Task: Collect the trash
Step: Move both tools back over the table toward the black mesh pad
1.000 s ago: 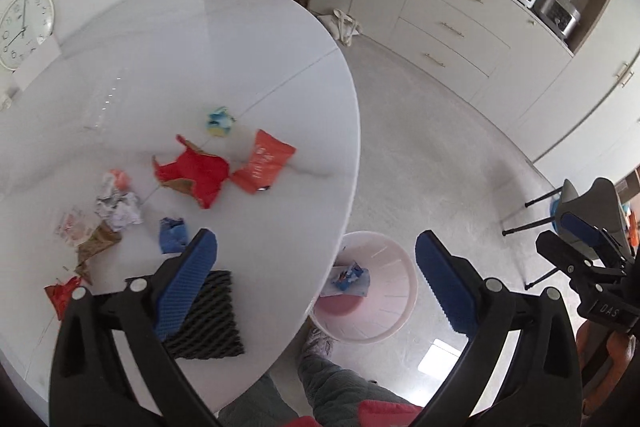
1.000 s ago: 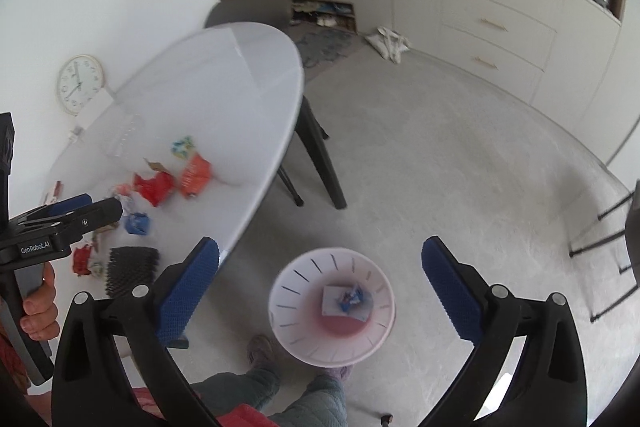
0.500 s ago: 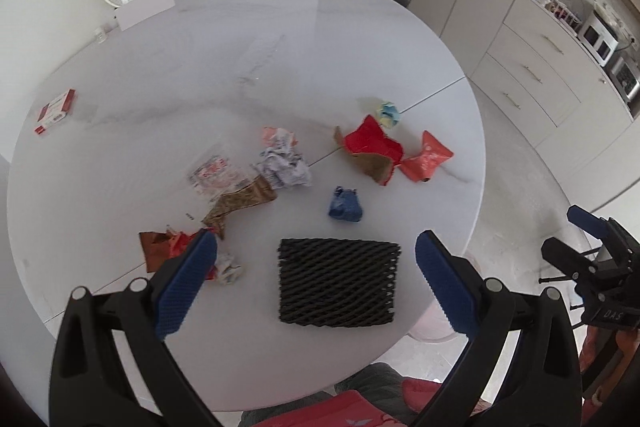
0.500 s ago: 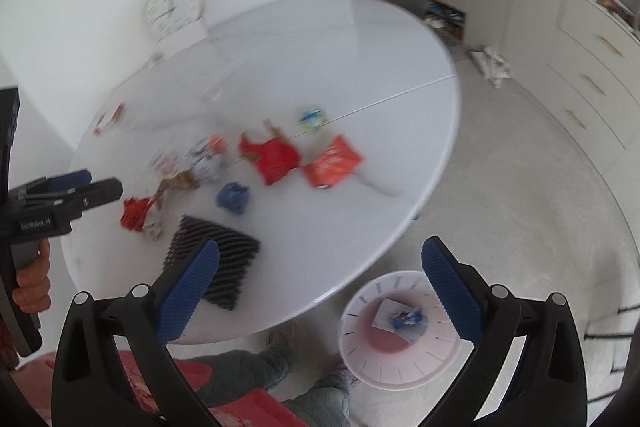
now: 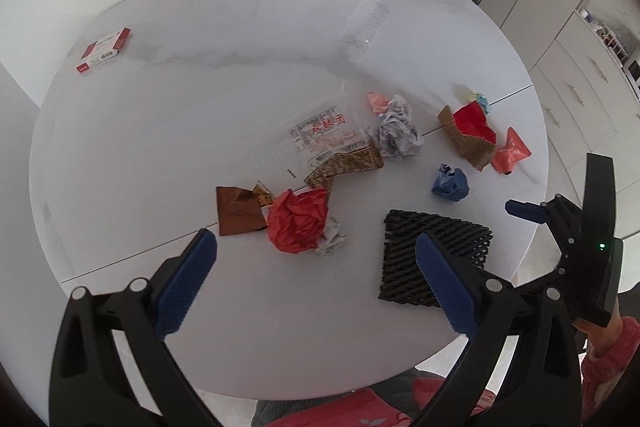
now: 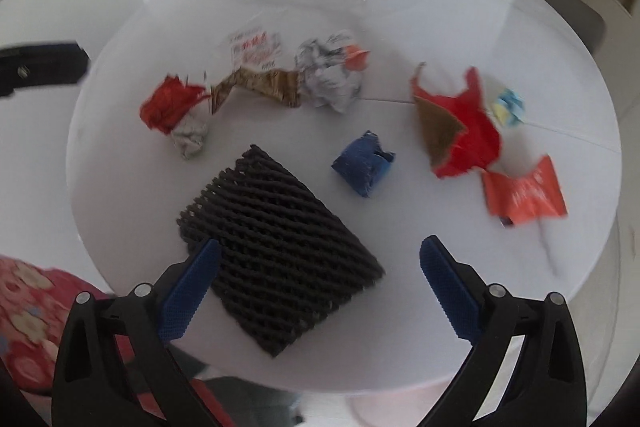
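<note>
Presently the nearest piece of trash is the black foam net (image 6: 276,247), lying flat on the white tabletop (image 6: 420,327) close to its near edge, its lower corner between the fingers of the right claw (image 6: 320,287), which does not touch it. By its look the net is very light, soft and springy; it should crush under the pads and is best pinched at a corner or an edge, not across the flat. Just beyond it sits a blue crumpled wrapper (image 6: 362,167), and to the right a torn red wrapper (image 6: 464,131) with an orange packet (image 6: 524,193) beside it. To the left lie a red paper ball (image 5: 298,221), touching a small grey wad, with a brown foil sheet (image 5: 236,211) at its other side. All appear light and crushable, with no fragile item seen; the foil and packets may slip under a shallow pinch.

Both claws point steeply down at the tabletop. The right claw stands wide with nothing in it; its jaws have just been closing a little, with only the net's corner below the gap. The left claw (image 5: 316,283) is likewise wide and empty, hanging above the bare tabletop in front of the red paper ball. The right-wrist picture is blurred, so fine detail of the far litter cannot be confirmed.
</note>
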